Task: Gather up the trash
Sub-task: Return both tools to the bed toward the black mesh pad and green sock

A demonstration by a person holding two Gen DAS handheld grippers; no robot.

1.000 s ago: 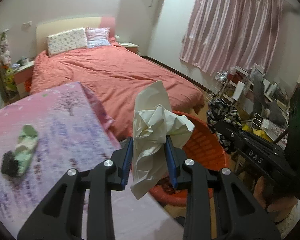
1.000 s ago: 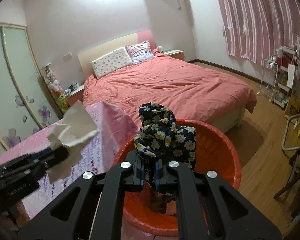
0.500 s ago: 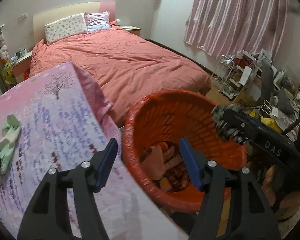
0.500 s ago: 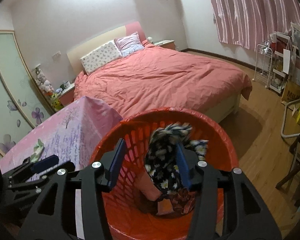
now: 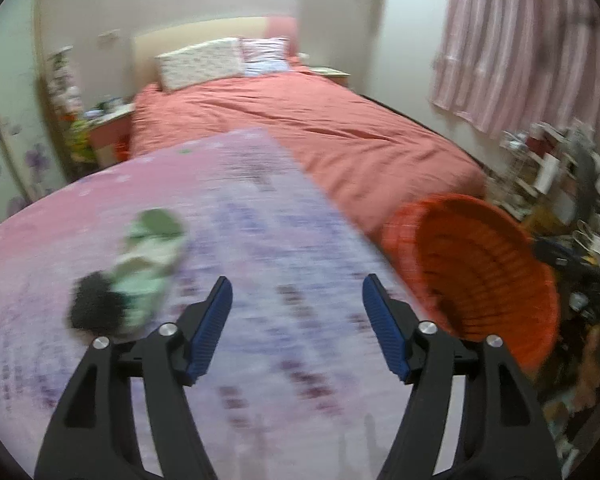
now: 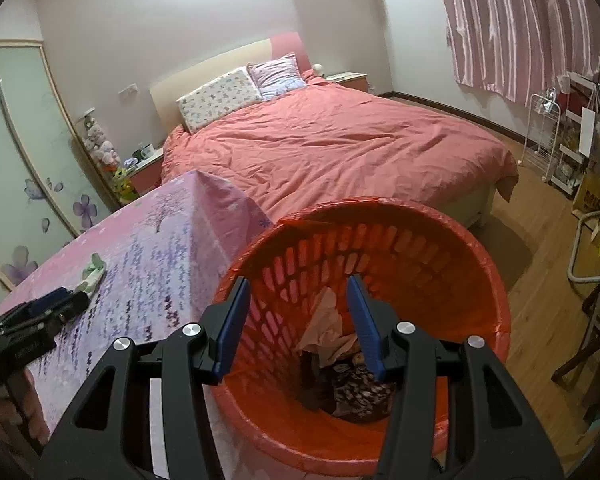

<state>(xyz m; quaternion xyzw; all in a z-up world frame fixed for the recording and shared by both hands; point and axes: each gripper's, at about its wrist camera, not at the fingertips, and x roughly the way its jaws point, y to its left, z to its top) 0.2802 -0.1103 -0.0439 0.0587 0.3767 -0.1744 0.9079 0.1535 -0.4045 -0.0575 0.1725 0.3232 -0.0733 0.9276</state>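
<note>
My orange basket (image 6: 380, 216) holds crumpled paper (image 6: 328, 328) and floral cloth (image 6: 360, 392) (both at the bottom). My right claw (image 6: 298, 320) hangs empty above it, parted; my left claw (image 5: 296, 320), opening, nothing between, tilts over the counter (image 5: 260, 208) near a green sock (image 5: 148, 256).

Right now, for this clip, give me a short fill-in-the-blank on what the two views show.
1. The floral cloth lies inside the orange ____.
2. The green and white item rests on the table's ____ cloth.
3. Between the right tongs' pads there is ____ held.
4. The bed cover is coloured ____.

Missing words: basket; pink; nothing; red
</note>
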